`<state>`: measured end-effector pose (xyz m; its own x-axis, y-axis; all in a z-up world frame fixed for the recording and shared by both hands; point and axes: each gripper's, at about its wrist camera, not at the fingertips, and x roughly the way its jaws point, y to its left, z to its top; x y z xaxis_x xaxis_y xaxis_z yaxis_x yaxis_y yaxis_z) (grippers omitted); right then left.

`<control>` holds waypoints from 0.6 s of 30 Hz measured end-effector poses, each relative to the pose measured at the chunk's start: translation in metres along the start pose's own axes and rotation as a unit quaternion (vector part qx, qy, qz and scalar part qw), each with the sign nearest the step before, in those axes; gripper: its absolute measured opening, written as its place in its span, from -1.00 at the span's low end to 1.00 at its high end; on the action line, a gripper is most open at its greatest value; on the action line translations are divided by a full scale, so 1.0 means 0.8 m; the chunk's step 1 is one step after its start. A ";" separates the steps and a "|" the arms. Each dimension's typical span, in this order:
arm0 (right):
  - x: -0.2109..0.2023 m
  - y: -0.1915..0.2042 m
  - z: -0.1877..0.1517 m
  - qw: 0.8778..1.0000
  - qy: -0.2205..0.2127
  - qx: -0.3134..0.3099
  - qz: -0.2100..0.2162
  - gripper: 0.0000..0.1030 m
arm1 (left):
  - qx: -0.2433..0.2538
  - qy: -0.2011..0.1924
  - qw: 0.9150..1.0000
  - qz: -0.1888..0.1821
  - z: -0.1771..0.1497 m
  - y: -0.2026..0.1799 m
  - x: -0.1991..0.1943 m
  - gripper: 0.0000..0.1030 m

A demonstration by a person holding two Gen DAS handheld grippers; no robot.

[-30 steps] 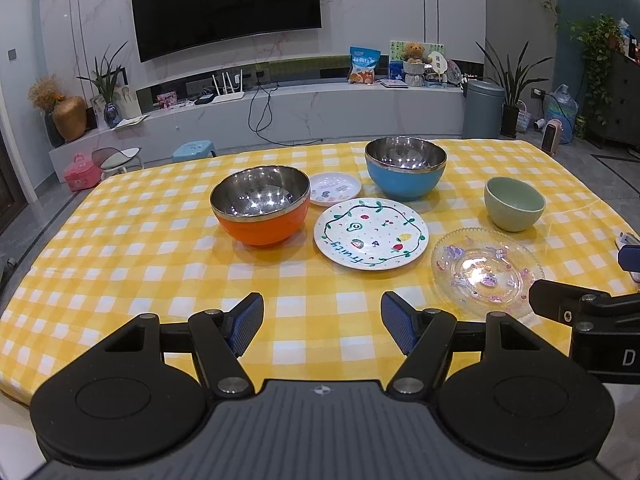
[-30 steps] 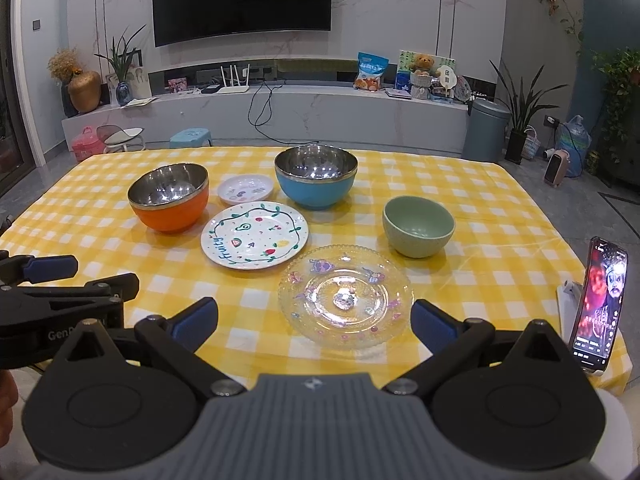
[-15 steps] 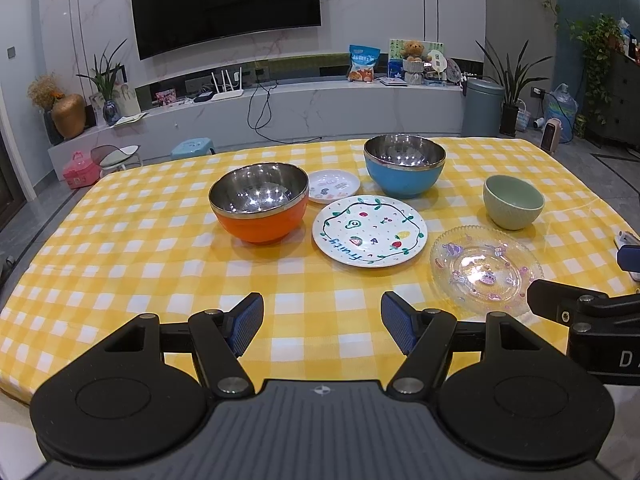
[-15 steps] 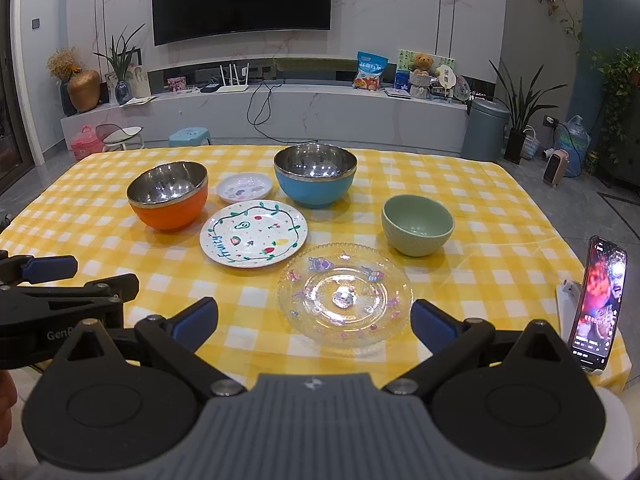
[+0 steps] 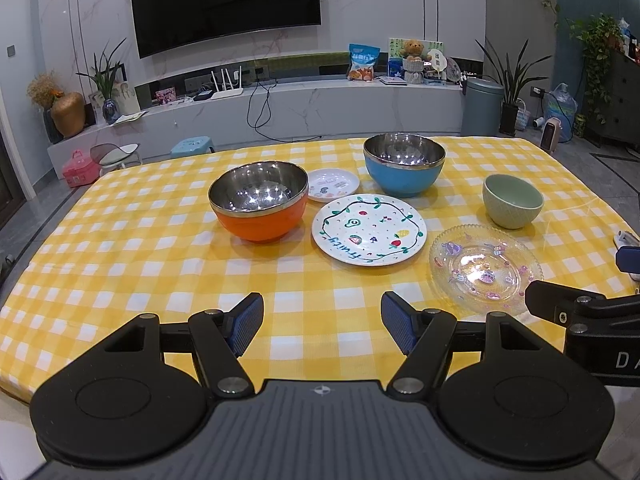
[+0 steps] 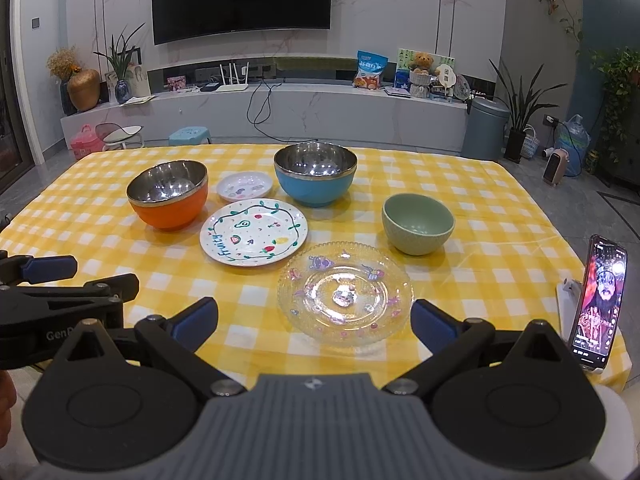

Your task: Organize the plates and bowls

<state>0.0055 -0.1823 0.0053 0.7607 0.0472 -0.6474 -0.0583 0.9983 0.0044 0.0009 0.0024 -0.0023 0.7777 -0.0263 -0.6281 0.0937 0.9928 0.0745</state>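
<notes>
On the yellow checked table stand an orange bowl (image 5: 258, 200), a small white dish (image 5: 333, 185), a blue bowl (image 5: 404, 164), a painted white plate (image 5: 369, 229), a green bowl (image 5: 512, 206) and a clear glass plate (image 5: 485, 267). All show in the right wrist view too: orange bowl (image 6: 168, 194), small dish (image 6: 245, 186), blue bowl (image 6: 315, 174), painted plate (image 6: 254, 231), green bowl (image 6: 418, 223), glass plate (image 6: 345, 291). My left gripper (image 5: 322, 322) is open and empty near the table's front edge. My right gripper (image 6: 314, 318) is open and empty, just before the glass plate.
A phone (image 6: 598, 302) stands propped at the table's right front edge. The right gripper shows at the right in the left wrist view (image 5: 580, 304); the left gripper shows at the left in the right wrist view (image 6: 60, 280). A TV console lies beyond the table.
Both grippers have drifted very slightly; the dishes have not moved. Both stay open and empty.
</notes>
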 end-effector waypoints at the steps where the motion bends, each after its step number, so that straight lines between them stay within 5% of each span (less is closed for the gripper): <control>1: 0.000 0.000 0.000 1.000 0.000 0.000 0.000 0.95 | 0.000 0.000 1.000 0.000 0.000 0.000 0.000 0.55; 18: 0.012 0.001 0.004 1.000 0.001 -0.001 -0.006 0.95 | -0.020 0.007 0.999 -0.024 0.006 -0.001 0.004 0.55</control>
<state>0.0143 -0.1811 0.0015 0.7605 0.0359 -0.6483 -0.0514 0.9987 -0.0051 0.0065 0.0012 -0.0003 0.7636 -0.0733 -0.6415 0.1065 0.9942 0.0132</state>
